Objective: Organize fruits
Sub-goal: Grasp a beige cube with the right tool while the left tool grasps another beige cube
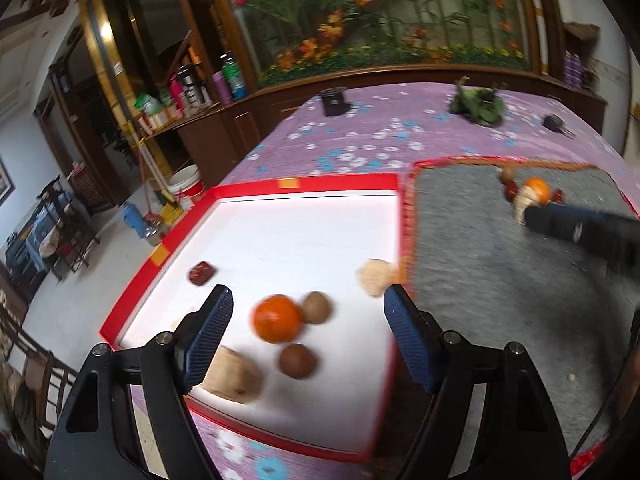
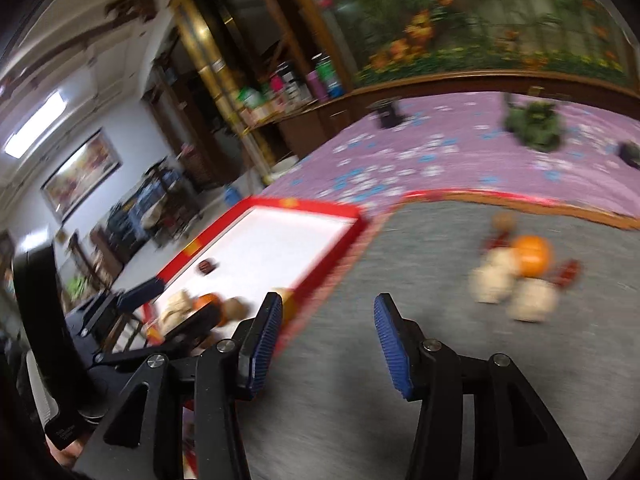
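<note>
A white tray with a red rim (image 1: 308, 181) lies on the purple cloth. In it are an orange (image 1: 277, 319), two brown round fruits (image 1: 316, 307) (image 1: 298, 361), a dark red date (image 1: 201, 273) and two pale lumps (image 1: 236, 374) (image 1: 376, 276). My left gripper (image 1: 308, 296) hangs open over the tray, nothing between its fingers. On the grey mat (image 2: 400, 260) a blurred heap holds an orange (image 2: 532, 255), pale lumps (image 2: 496, 278) and red dates (image 2: 568, 272). My right gripper (image 2: 328, 306) stands open above the mat, short of the heap. Its arm (image 1: 580, 228) shows in the left wrist view.
Far back on the cloth are a black cup (image 1: 334, 101), a green toy (image 1: 478, 104) and a small dark object (image 1: 554, 122). A wooden cabinet with bottles (image 1: 192, 88) stands left of the table. The floor drops off beyond the tray's left side.
</note>
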